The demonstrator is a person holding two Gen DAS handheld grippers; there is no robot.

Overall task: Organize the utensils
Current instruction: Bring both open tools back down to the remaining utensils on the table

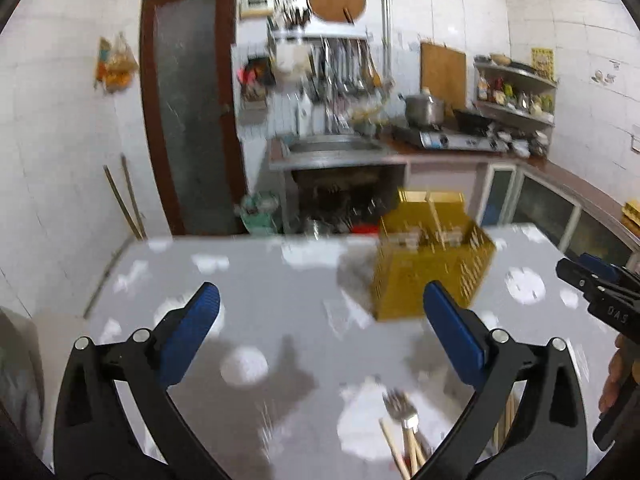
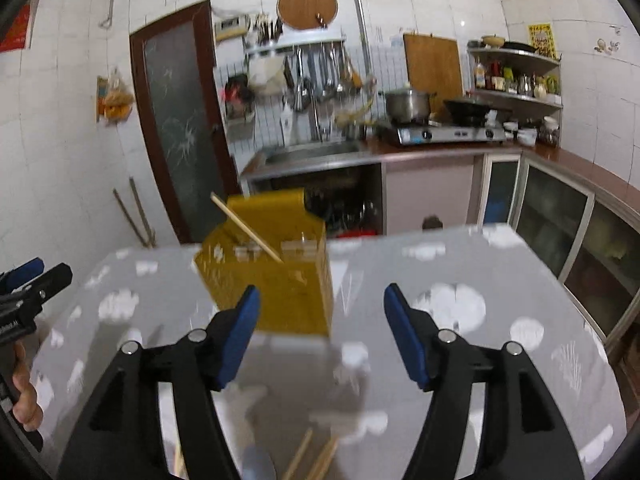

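I stand at a grey table point(image 1: 280, 300) with white blotches, in a white-tiled kitchen. My left gripper point(image 1: 320, 312) gapes wide and empty; my right gripper point(image 2: 322, 308) is partly open, also empty. One yellow utensil basket point(image 2: 276, 280) sits toward the far edge, one chopstick point(image 2: 248, 229) leaning in it. One fork point(image 1: 398, 408) and several loose chopsticks point(image 2: 316, 456) lie at the near edge.

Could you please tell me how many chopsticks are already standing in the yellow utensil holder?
1: a single chopstick leans leftward out of the yellow utensil holder. Others may be hidden inside it.
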